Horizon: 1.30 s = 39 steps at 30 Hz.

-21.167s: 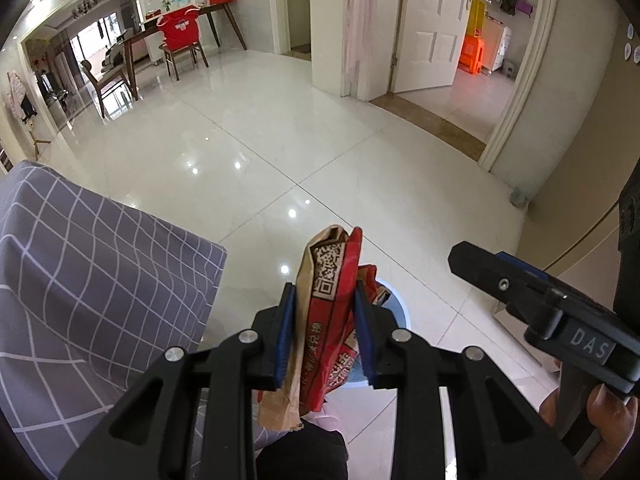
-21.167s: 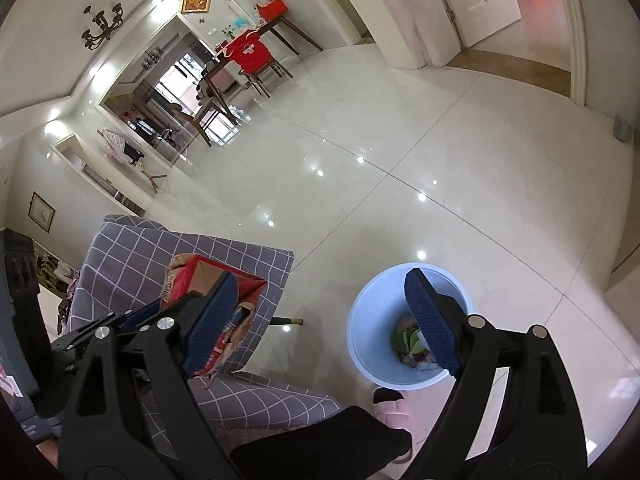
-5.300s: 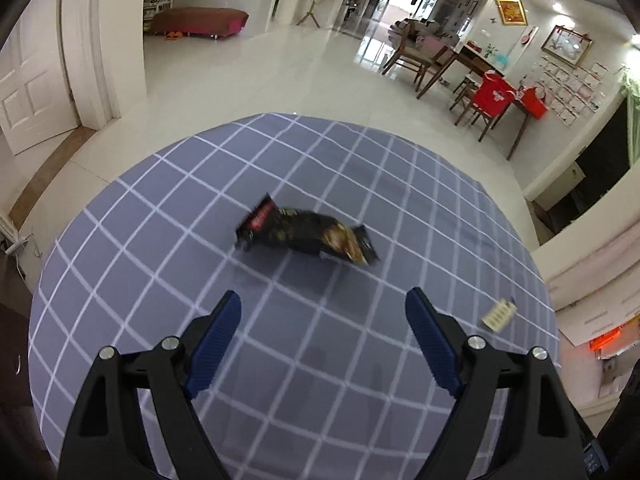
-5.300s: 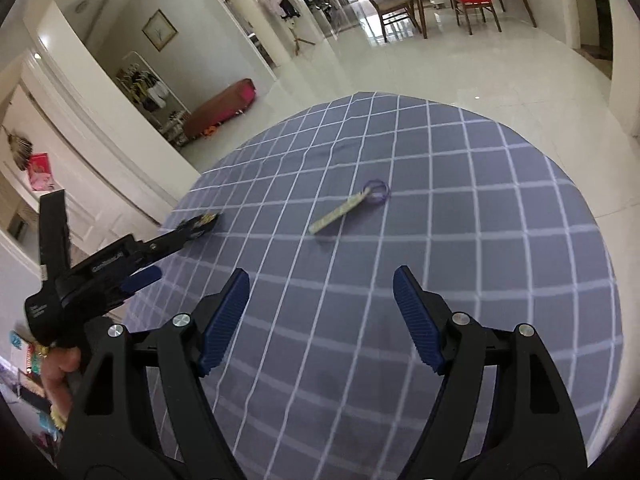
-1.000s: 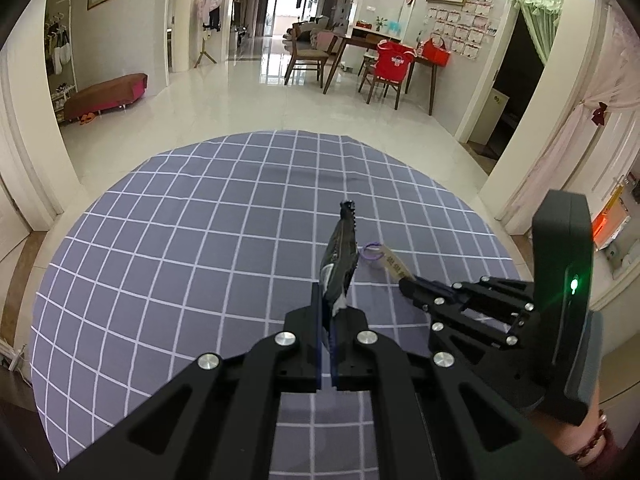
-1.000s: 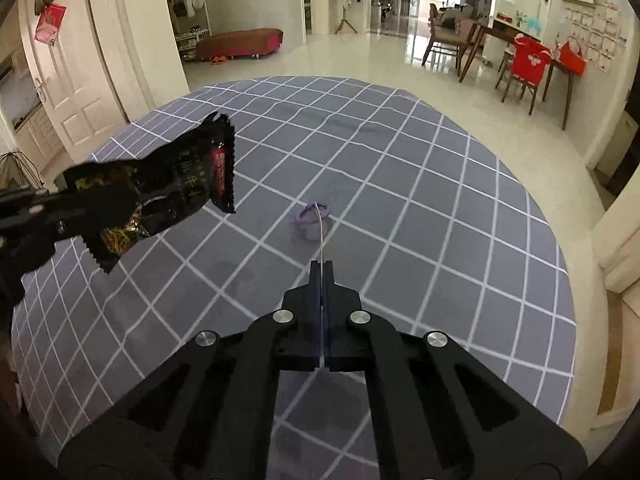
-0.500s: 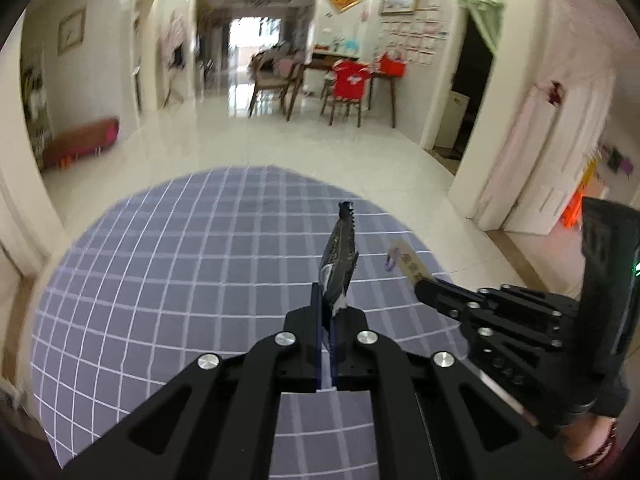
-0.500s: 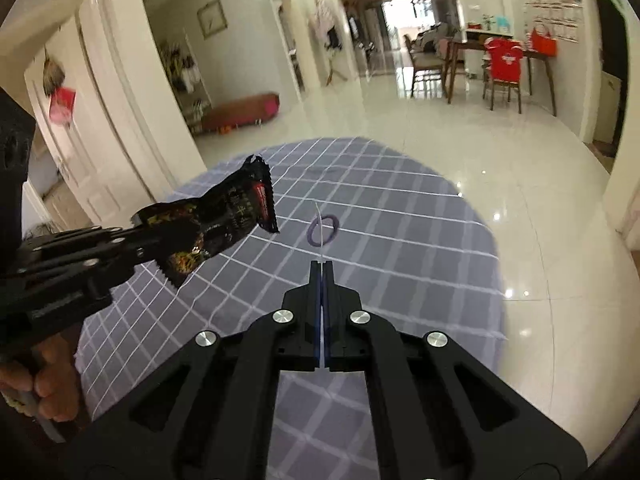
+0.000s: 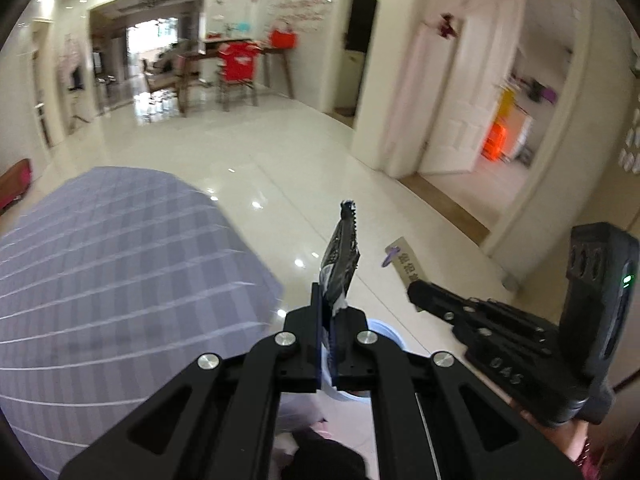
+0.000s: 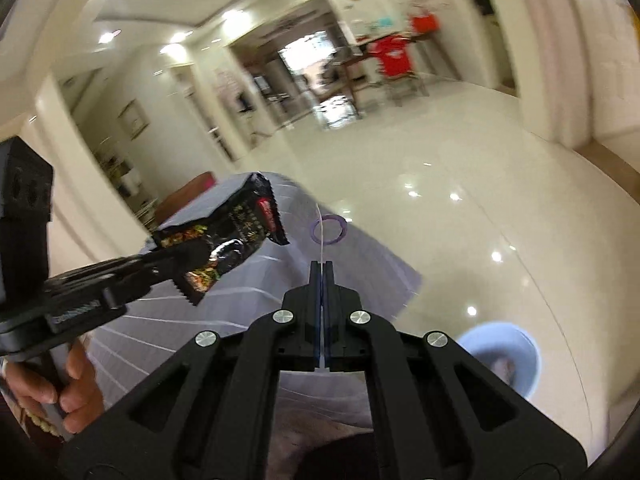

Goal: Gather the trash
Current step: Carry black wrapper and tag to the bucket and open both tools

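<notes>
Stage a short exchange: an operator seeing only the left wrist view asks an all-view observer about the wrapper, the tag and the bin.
Operator: My left gripper holds a wrapper edge-on. What's on its face?
Observer: Black, with a red patch and a food picture.
Operator: Is the right gripper shut on the paper tag?
Observer: Yes, jaws closed on it, edge-on to that camera.
Operator: Where's the bin?
Observer: On the floor, right of the table, something blurry inside.
</notes>
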Each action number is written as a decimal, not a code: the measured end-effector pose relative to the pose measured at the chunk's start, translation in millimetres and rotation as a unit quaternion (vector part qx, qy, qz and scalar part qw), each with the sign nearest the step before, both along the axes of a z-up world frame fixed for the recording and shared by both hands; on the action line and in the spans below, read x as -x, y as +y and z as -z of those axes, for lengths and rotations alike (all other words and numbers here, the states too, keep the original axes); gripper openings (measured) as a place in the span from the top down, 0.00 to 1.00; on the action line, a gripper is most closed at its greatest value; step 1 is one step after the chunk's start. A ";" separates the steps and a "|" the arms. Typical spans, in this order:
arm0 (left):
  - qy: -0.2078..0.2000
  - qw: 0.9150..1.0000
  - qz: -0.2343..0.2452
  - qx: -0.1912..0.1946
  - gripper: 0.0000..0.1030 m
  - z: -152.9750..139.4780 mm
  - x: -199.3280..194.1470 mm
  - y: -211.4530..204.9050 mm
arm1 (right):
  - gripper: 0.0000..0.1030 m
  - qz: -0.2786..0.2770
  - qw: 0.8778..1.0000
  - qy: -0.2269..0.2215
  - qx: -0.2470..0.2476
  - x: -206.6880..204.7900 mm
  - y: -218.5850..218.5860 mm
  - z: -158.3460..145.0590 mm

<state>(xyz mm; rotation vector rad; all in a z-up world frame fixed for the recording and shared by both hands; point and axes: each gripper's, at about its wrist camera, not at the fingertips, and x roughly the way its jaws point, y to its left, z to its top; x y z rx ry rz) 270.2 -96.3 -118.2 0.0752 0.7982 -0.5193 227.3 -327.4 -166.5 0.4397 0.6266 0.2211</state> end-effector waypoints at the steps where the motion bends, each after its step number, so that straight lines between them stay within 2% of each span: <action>1: 0.007 1.000 0.011 0.000 0.98 7.9 0.3 -14.0 | 0.99 0.009 1.000 0.005 -0.001 1.9 -8.6 6.7; 7: 0.042 0.997 0.053 -0.027 0.98 59.9 -8.0 -80.1 | 0.99 0.063 0.997 0.036 -0.008 11.5 -56.9 43.8; 12: 0.078 0.994 0.060 -0.046 0.98 101.3 -27.4 -110.3 | 0.97 0.110 0.992 0.050 -0.021 4.5 -86.7 75.5; 13: 0.084 0.994 0.061 -0.046 0.98 107.5 -29.8 -112.2 | 0.94 0.116 0.991 0.058 -0.024 3.4 -93.6 84.8; 14: 0.091 0.993 0.062 -0.048 0.98 115.1 -33.8 -114.1 | 0.91 0.130 0.988 0.075 -0.030 2.0 -104.2 97.3; 15: 0.097 0.992 0.062 -0.051 0.98 121.5 -36.6 -116.7 | 0.83 0.138 0.986 0.087 -0.043 3.0 -114.2 108.7; 17: 0.104 0.991 0.064 -0.056 0.98 130.3 -39.9 -122.2 | 0.73 0.151 0.982 0.096 -0.052 9.7 -123.9 122.3; 18: 0.109 0.990 0.067 -0.059 0.98 136.5 -40.6 -125.2 | 0.55 0.158 0.981 0.099 -0.050 13.0 -125.2 126.4; 19: 0.112 0.989 0.069 -0.062 0.98 140.3 -43.0 -125.9 | 0.45 0.165 0.980 0.098 -0.048 17.7 -127.4 129.3; 26: 0.123 0.985 0.082 -0.085 0.98 167.1 -38.5 -137.7 | 0.45 0.184 0.979 0.086 -0.025 39.8 -123.9 123.6; 31: 0.122 0.984 0.088 -0.095 0.98 173.4 -35.2 -145.2 | 0.38 0.206 0.975 0.079 0.006 43.1 -127.4 122.7; 39: 0.112 0.983 0.100 -0.110 0.97 176.8 -32.5 -158.0 | 0.34 0.248 0.966 0.066 -0.002 53.7 -136.7 124.6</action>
